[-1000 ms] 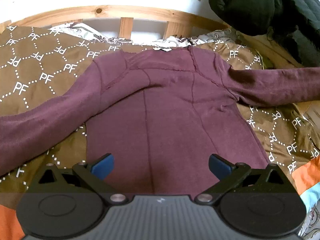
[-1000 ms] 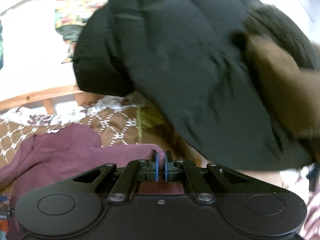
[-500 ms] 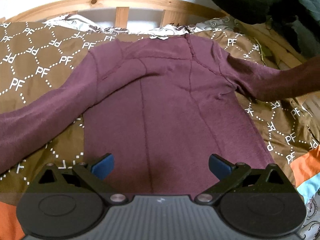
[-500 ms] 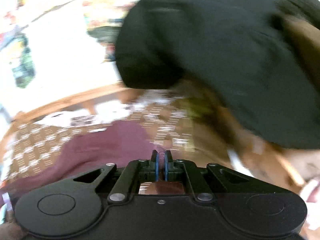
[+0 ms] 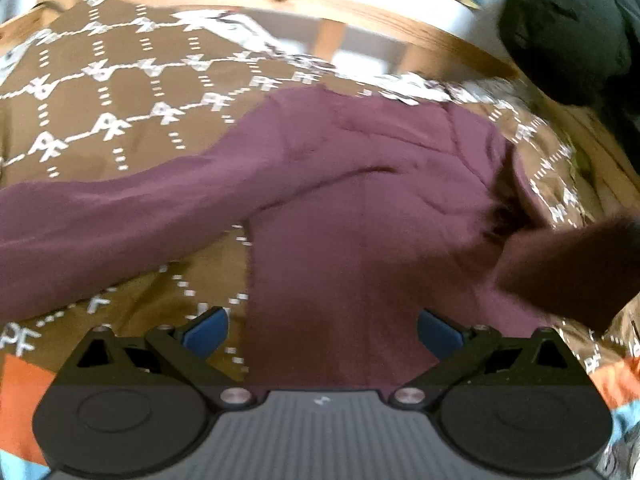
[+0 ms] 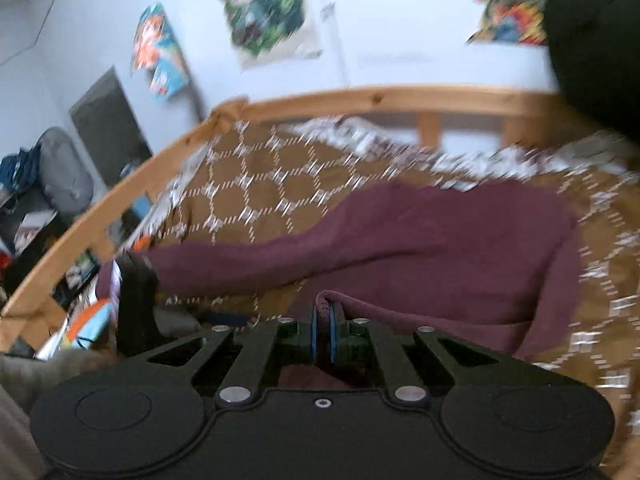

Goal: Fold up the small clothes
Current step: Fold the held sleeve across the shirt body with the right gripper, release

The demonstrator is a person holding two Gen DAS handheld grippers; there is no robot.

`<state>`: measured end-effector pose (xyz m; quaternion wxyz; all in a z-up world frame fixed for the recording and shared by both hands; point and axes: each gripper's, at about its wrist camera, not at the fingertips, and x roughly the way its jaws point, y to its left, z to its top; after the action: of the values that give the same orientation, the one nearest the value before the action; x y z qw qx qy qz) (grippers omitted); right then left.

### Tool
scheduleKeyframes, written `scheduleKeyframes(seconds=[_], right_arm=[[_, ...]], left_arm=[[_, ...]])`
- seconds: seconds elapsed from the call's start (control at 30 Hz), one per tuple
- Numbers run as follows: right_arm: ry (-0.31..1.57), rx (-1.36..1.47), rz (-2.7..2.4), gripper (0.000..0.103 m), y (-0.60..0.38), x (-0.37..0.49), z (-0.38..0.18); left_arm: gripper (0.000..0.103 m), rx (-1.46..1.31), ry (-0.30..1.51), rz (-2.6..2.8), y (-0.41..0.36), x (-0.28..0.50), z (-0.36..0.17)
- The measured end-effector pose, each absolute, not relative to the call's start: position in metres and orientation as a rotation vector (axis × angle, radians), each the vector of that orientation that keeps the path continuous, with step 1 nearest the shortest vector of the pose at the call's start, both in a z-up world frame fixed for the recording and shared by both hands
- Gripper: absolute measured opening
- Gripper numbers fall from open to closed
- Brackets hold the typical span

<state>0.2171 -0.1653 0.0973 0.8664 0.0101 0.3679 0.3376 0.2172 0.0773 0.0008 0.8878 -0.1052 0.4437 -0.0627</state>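
Right wrist: sleeve (image 6: pixel 400 312) between gripper (image 6: pixel 324 334) pads.

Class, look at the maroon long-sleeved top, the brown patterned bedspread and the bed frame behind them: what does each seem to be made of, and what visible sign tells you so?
Maroon long-sleeved top: soft matte knit, probably cotton jersey; it drapes and creases. Brown patterned bedspread: woven or printed cloth with white lettering; the fibre is unclear. Bed frame: pale unpainted wood, likely pine; knots and grain show.
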Motion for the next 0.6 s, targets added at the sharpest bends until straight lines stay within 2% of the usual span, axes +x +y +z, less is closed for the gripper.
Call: scheduleKeyframes(seconds=[0.23, 0.33, 0.43, 0.5, 0.6], right_arm=[[0.694, -0.171, 0.704, 0.006, -0.112, 0.226, 0.037], [0.696, -0.216, 0.746, 0.015, -0.104, 0.224, 0.013], [0.716, -0.193, 0.795, 0.036, -0.103, 0.218, -0.002], [0.727, -0.159, 0.814, 0.06, -0.108, 0.214, -0.008], [0.731, -0.105, 0.785, 0.076, -0.124, 0.207, -0.014]], left_arm=[[0.103, -0.244, 0.924, -0.046, 0.111, 0.219, -0.002], [0.103, -0.241, 0.931, -0.03, 0.116, 0.222, -0.004], [0.103, -0.245, 0.936, -0.027, 0.118, 0.226, -0.007], [0.103, -0.248, 0.931, -0.039, 0.116, 0.228, -0.008], [0.103, -0.233, 0.901, -0.081, 0.108, 0.228, -0.008]])
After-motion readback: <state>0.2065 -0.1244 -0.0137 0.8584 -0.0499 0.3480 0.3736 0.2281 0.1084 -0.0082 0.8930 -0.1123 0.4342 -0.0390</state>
